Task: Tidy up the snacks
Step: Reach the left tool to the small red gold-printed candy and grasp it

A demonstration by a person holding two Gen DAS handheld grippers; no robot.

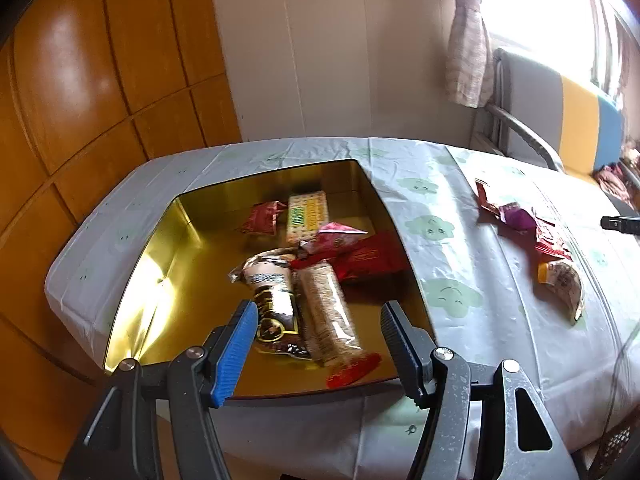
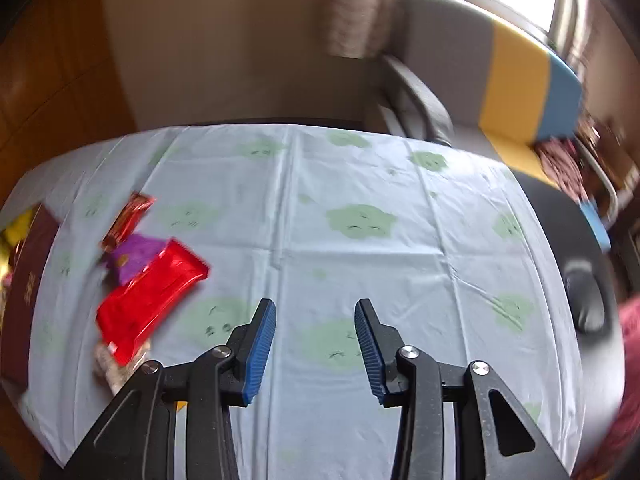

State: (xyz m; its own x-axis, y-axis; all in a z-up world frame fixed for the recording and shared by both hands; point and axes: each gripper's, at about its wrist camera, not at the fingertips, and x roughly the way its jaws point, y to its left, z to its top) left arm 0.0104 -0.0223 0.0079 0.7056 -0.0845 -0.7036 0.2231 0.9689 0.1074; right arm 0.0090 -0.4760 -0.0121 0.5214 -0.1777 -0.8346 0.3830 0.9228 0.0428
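A gold-lined tin (image 1: pixel 160 280) stands on the table and holds several snack packets, among them a long biscuit sleeve (image 1: pixel 326 312), a dark gold-printed packet (image 1: pixel 272 304) and a red packet (image 1: pixel 368 258). My left gripper (image 1: pixel 318 306) hovers open over the tin's near edge with nothing between its pads. Loose snacks lie on the cloth to the right of the tin: a red packet (image 2: pixel 148 300), a purple one (image 2: pixel 134 258), a red-brown one (image 2: pixel 128 216) and a pale one (image 1: pixel 564 284). My right gripper (image 2: pixel 315 304) is open and empty over bare cloth, right of those snacks.
The table wears a pale blue cloth with green cloud faces (image 2: pixel 360 216). The tin's maroon outer wall (image 2: pixel 28 280) shows at the left edge. A black chair (image 2: pixel 580 280) stands at the table's right, with a grey, yellow and blue sofa (image 2: pixel 516 80) behind. Wooden panelling (image 1: pixel 80 100) is on the left.
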